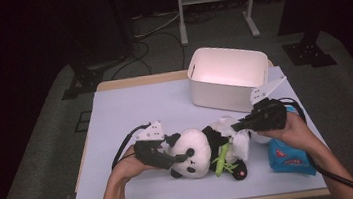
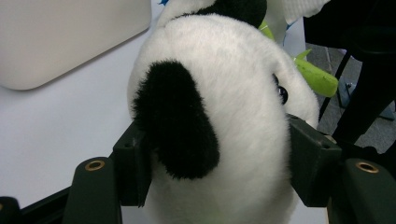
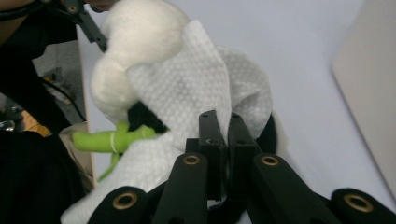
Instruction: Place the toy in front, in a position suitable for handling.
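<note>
Left gripper (image 1: 171, 156) clamps the panda's (image 1: 195, 152) head from both sides; in the left gripper view a black ear (image 2: 175, 116) lies against one jaw and white fur presses the other. Right gripper (image 1: 238, 125) is pinched tight on a white wipe (image 3: 187, 93), which drapes over the panda's body just ahead of its jaws. The panda lies on its side on the table's white mat (image 1: 130, 110), stretched between the two grippers, with a green bamboo sprig (image 1: 223, 158) at its belly, just below the wipe.

Beyond the right gripper stands a white bin (image 1: 227, 77), its inside bare as far as the high view shows. A blue wipe pack (image 1: 286, 157) lies under the right hand (image 1: 289, 132), near the table's edge. Each gripper trails a black cable across the mat.
</note>
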